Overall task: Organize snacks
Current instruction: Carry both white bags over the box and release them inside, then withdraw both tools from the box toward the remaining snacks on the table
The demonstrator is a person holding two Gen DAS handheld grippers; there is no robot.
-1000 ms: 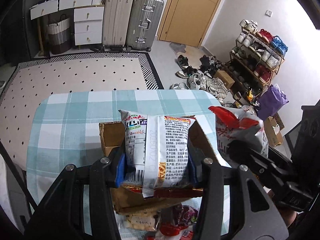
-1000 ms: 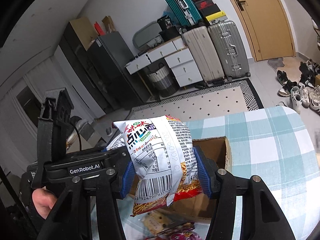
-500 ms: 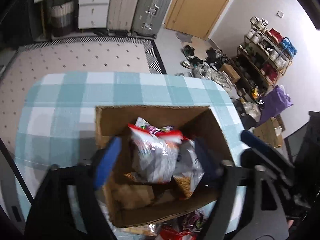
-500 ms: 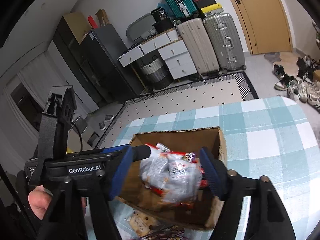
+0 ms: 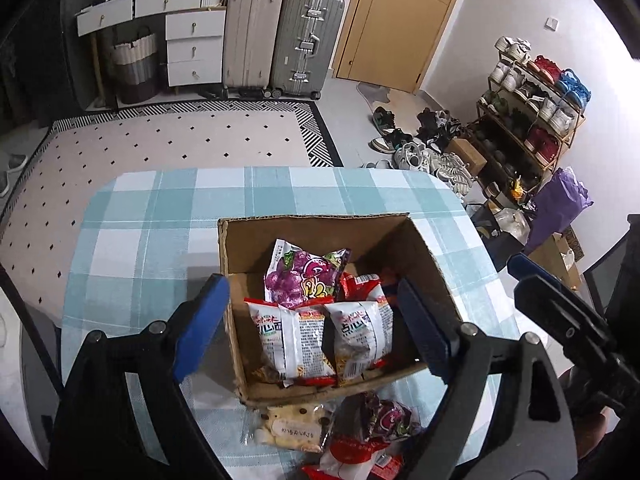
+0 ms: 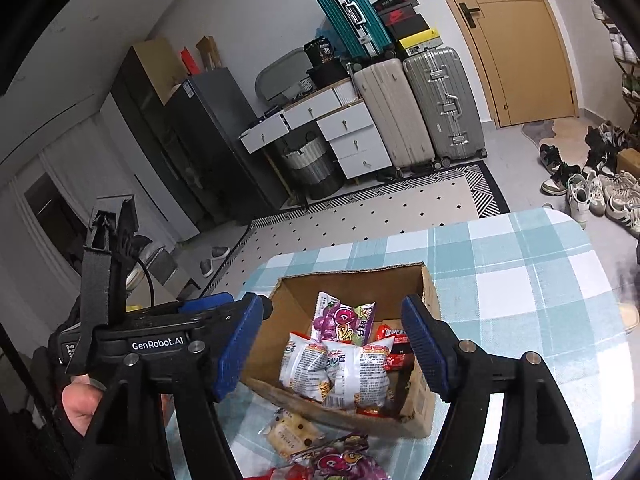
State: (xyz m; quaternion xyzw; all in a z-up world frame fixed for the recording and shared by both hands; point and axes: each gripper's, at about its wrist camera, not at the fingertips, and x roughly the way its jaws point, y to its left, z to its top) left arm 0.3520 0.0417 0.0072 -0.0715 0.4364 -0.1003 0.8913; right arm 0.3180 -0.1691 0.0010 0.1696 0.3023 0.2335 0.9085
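Both grippers' fingers [image 5: 202,320] spread, empty — cardboard box [image 5: 240,240] on checked tablecloth [image 5: 152,216], suitcases [image 5: 306,40] behind.

Teal-white checked tablecloth [image 5: 160,216], brown box [image 5: 304,228], purple packet [image 5: 300,276]

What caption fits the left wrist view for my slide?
Open left tool above a box holding two white packs and a purple bag, more snacks outside.
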